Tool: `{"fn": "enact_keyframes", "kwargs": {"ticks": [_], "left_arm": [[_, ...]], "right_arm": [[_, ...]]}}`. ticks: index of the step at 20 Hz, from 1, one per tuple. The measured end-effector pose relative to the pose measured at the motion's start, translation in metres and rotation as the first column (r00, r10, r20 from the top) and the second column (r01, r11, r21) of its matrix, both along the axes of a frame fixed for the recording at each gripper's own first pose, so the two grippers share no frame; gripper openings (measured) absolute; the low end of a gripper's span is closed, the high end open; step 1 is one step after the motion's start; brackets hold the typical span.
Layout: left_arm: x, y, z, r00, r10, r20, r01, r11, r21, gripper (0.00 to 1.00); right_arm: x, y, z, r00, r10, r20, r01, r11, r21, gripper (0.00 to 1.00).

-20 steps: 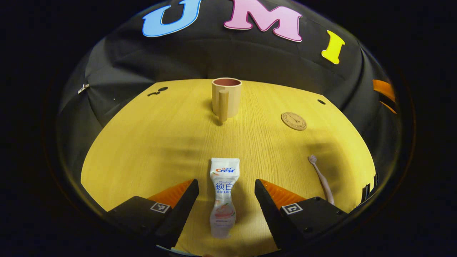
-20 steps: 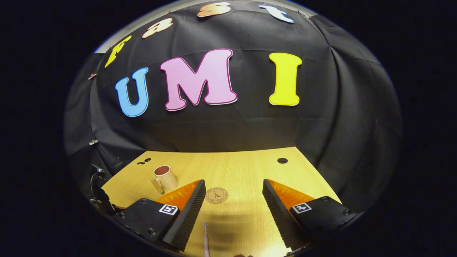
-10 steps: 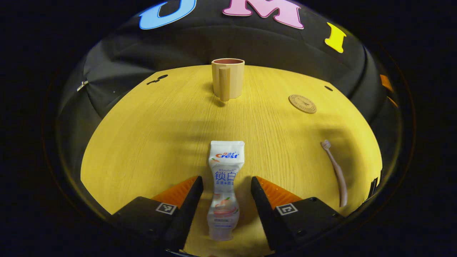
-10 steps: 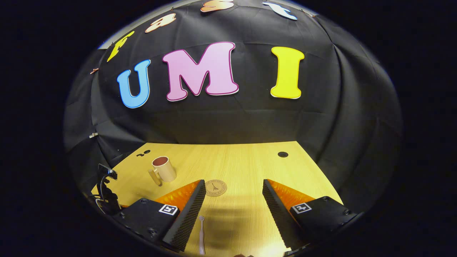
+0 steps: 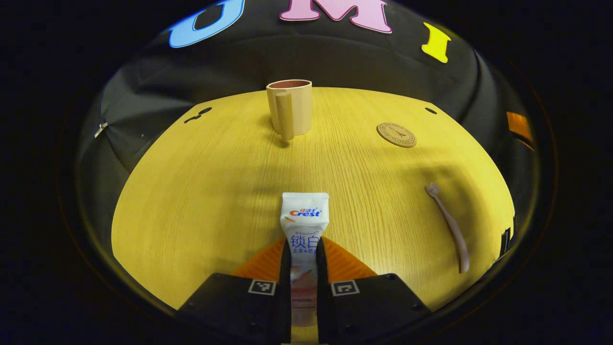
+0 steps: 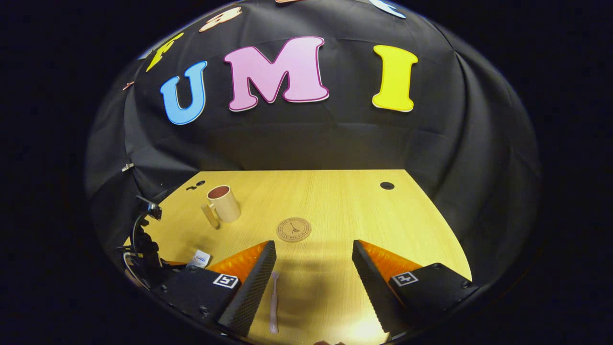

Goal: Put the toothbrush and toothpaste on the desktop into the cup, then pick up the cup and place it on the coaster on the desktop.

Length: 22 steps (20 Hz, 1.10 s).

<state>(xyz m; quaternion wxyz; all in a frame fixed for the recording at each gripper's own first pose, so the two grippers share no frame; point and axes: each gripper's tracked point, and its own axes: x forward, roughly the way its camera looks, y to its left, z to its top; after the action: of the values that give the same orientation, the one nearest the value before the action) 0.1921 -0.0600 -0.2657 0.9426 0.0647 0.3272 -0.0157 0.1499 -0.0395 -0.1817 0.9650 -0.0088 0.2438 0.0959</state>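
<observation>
Between the left tool's (image 5: 303,287) closed fingers, white toothpaste (image 5: 303,225) pinched flat

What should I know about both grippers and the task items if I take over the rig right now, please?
Left gripper: shut on the toothpaste tube, which still lies on the desktop.
Right gripper: open, above the toothbrush, which lies flat by its left finger.
Cup: upright, nothing visible inside. Coaster: bare, to the cup's right.
Done: toothpaste gripped.
Left: toothpaste and toothbrush into the cup, then cup onto the coaster.
</observation>
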Motion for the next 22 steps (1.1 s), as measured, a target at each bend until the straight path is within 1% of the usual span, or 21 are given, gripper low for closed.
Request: {"fn": "enact_keyframes", "kwargs": {"ticks": [3,4,5,8,10,11,12,14,16,22], "left_arm": [[-0.004,-0.002,0.004,1.000,-0.016,0.005,0.016,0.999,-0.046,0.22],[-0.005,0.000,0.007,1.000,-0.015,0.015,0.016,0.999,-0.049,0.17],[-0.008,0.001,0.009,1.000,-0.016,0.023,0.017,0.999,-0.047,0.21],[-0.019,0.001,0.025,0.998,-0.032,0.049,0.035,0.998,-0.060,0.21],[-0.028,0.002,0.038,0.997,-0.037,0.067,0.042,0.996,-0.075,0.21],[-0.032,0.003,0.044,0.996,-0.039,0.075,0.044,0.996,-0.074,0.21],[-0.037,0.007,0.049,0.996,-0.041,0.084,0.045,0.998,-0.051,0.21],[-0.048,0.010,0.058,0.993,-0.060,0.097,0.062,0.998,-0.015,0.21],[-0.057,0.011,0.063,0.993,-0.068,0.101,0.069,0.998,-0.010,0.21],[-0.078,0.018,0.062,0.995,-0.057,0.079,0.062,0.997,-0.056,0.20]], "right_arm": [[-0.008,0.007,-0.019,0.998,0.011,-0.067,-0.011,1.000,0.003,0.99],[-0.010,0.011,-0.024,0.996,0.014,-0.086,-0.014,1.000,0.000,0.99],[-0.013,0.014,-0.030,0.995,0.019,-0.100,-0.020,1.000,-0.004,0.99],[-0.019,0.027,-0.045,0.990,0.041,-0.133,-0.043,0.999,-0.016,0.99],[-0.026,0.036,-0.059,0.983,0.054,-0.177,-0.057,0.998,-0.015,0.99],[-0.029,0.041,-0.067,0.978,0.060,-0.202,-0.063,0.998,-0.010,0.98],[-0.032,0.043,-0.075,0.972,0.060,-0.225,-0.063,0.998,-0.010,0.99],[-0.037,0.047,-0.091,0.965,0.052,-0.259,-0.062,0.998,-0.029,0.99],[-0.045,0.046,-0.105,0.955,0.031,-0.294,-0.050,0.997,-0.056,0.99],[-0.071,0.041,-0.152,0.906,-0.032,-0.423,-0.018,0.993,-0.115,0.99]]}}
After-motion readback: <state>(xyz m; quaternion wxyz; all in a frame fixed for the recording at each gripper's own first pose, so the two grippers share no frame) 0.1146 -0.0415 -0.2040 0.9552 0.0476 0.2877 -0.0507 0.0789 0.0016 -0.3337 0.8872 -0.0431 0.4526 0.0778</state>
